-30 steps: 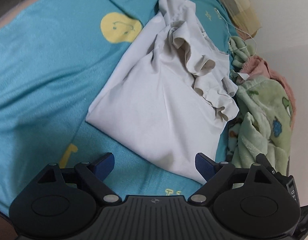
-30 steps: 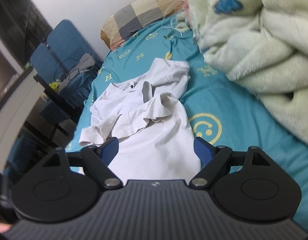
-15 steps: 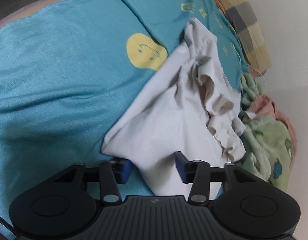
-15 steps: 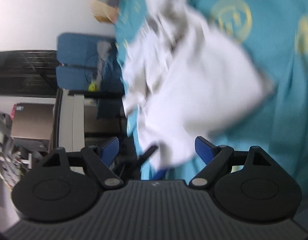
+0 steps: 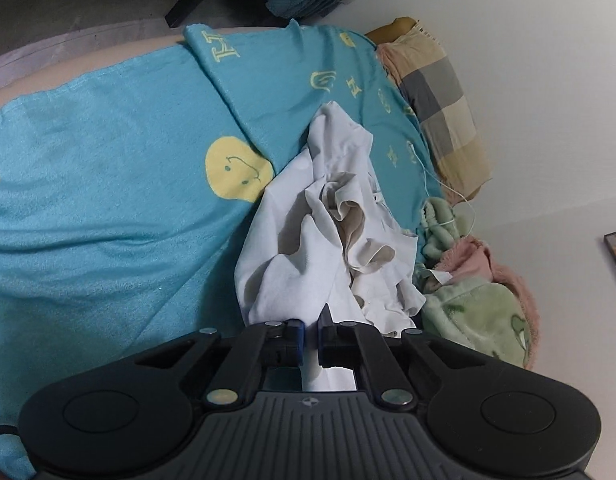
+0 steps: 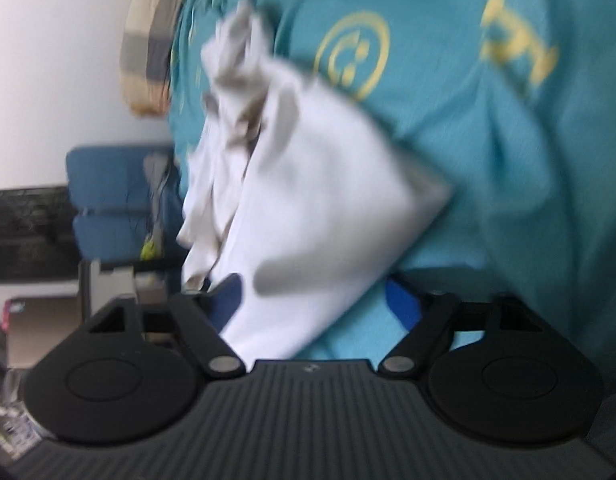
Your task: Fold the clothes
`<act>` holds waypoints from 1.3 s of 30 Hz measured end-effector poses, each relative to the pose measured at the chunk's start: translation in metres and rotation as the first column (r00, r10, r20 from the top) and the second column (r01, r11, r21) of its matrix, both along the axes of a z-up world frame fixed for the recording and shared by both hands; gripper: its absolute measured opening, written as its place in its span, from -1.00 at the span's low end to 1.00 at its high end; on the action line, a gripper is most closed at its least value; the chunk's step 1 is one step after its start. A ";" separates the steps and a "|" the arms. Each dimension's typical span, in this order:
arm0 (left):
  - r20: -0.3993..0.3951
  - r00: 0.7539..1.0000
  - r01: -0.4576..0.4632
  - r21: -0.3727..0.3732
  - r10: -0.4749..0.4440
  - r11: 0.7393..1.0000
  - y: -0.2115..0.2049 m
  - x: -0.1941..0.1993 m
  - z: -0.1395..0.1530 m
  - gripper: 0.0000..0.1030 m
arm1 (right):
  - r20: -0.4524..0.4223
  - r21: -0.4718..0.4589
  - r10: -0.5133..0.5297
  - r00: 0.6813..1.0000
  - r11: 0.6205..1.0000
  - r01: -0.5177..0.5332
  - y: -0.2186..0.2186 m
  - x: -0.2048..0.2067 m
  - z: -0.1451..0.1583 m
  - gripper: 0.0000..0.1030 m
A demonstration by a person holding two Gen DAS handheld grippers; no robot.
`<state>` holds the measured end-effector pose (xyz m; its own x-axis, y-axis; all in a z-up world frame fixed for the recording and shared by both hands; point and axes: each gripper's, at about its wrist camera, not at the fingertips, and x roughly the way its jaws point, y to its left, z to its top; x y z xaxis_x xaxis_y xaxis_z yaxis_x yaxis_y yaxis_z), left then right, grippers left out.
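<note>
White cotton, the crumpled shirt (image 5: 328,248) is lying on the teal bedsheet (image 5: 107,200), beside the green blanket (image 5: 480,312). Your left tool (image 5: 310,338) is pinching the shirt's near edge, jaws nearly together. Your right tool (image 6: 314,300) is gaping wide with the hem lying between its fingers, in a blurred view.

Teal bedsheet (image 5: 107,208): printed yellow pattern. Left wrist view: a large letter "H" (image 5: 224,49) near the far folded edge, a smaller "H" (image 5: 354,87) further along toward the checked pillow (image 5: 440,104), plus a solid yellow smiley face (image 5: 236,170). Other small yellow emblems there too small to read. Right wrist view, blurred: an outlined smiley ring (image 6: 354,54) and a big yellow mark (image 6: 516,50), letter unclear. No brand words or numbers legible anywhere.
</note>
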<state>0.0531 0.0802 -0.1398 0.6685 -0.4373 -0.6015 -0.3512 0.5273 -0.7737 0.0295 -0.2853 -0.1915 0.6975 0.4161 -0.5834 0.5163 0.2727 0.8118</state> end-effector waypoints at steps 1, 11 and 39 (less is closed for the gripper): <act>-0.017 1.000 -0.001 -0.006 0.001 1.000 0.001 0.000 -0.003 -0.88 | -0.010 -0.017 -0.021 1.000 1.000 0.021 -0.002 0.000 0.000 0.03; -0.203 0.977 0.055 -0.070 -0.068 0.996 -0.002 0.008 -0.039 0.19 | 0.037 -0.068 -0.024 0.999 0.997 0.027 -0.009 -0.001 0.004 -0.79; 0.014 0.999 -0.044 -0.069 0.045 0.997 0.016 0.004 0.016 -0.86 | 0.223 -0.198 0.008 0.975 0.979 0.037 -0.019 0.005 0.056 -0.84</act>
<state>0.0572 0.0966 -0.1235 0.6976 -0.4463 -0.5605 -0.3607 0.4571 -0.8130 0.0346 -0.3040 -0.1353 0.8238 0.2957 -0.4837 0.3346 0.4351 0.8359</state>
